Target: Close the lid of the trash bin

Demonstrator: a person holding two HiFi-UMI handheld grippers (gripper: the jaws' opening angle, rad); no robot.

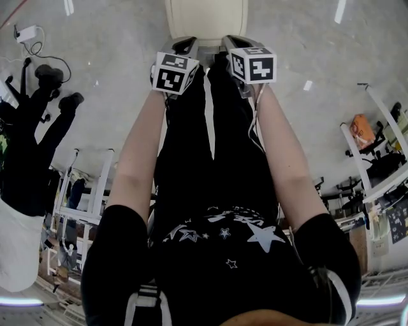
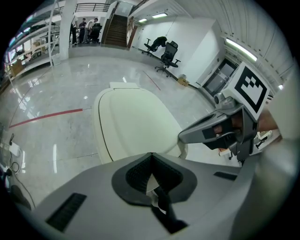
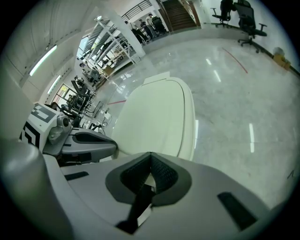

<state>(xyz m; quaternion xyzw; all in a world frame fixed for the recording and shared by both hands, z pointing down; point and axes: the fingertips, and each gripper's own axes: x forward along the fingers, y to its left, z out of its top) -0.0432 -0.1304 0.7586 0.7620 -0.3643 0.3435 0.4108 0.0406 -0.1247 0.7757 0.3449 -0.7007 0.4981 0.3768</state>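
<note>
The left gripper [image 2: 150,154] and right gripper [image 3: 150,153] are hovering over the bin lid [image 1: 205,19], jaws pressed together empty, likely for pushing, not grasping.

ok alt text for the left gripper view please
The left tool, its jaws together and empty, points at a cream trash bin lid that looks down flat just ahead. The right tool reaches in from the right over a glossy grey floor; office chairs stand far back.

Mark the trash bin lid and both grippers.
trash bin lid [image 1: 205,19], head view, cream top surface.
left gripper [image 2: 151,155], left gripper view, between its fingertips.
right gripper [image 3: 151,154], right gripper view, between its fingertips.
</note>
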